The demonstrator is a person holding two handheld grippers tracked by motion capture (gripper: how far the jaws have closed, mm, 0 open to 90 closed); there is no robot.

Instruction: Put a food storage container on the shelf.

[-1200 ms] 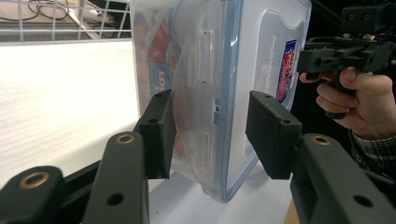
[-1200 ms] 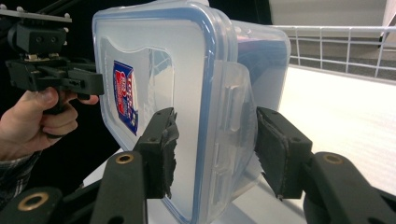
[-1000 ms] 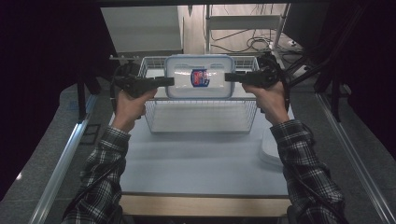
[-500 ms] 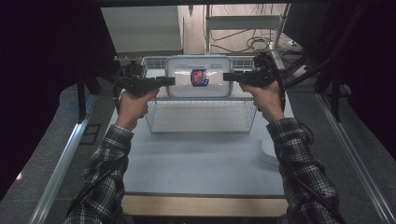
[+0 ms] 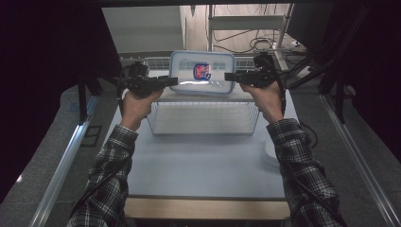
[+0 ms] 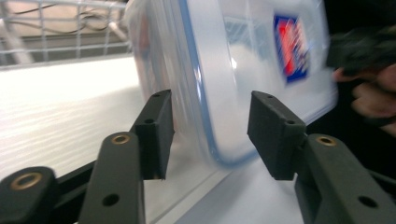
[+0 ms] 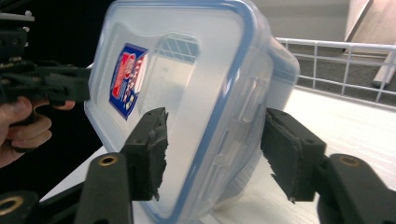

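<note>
The white table (image 5: 203, 161) sits in a dim room, cables and shelving beyond its far edge, and a wire basket (image 5: 203, 116) stands on its far half. You have the clear plastic container (image 5: 202, 73), blue-rimmed lid and red-blue sticker facing you, tipped up on its edge at the basket's far side. Your left gripper (image 5: 166, 82) flanks its left end and your right gripper (image 5: 232, 76) its right end. In both gripper views the jaws are spread, with the container's rim between them and a gap on each side, so neither is pinching it. By my judgement, the grasp is lined up but unfinished: close both, then lift.
</note>
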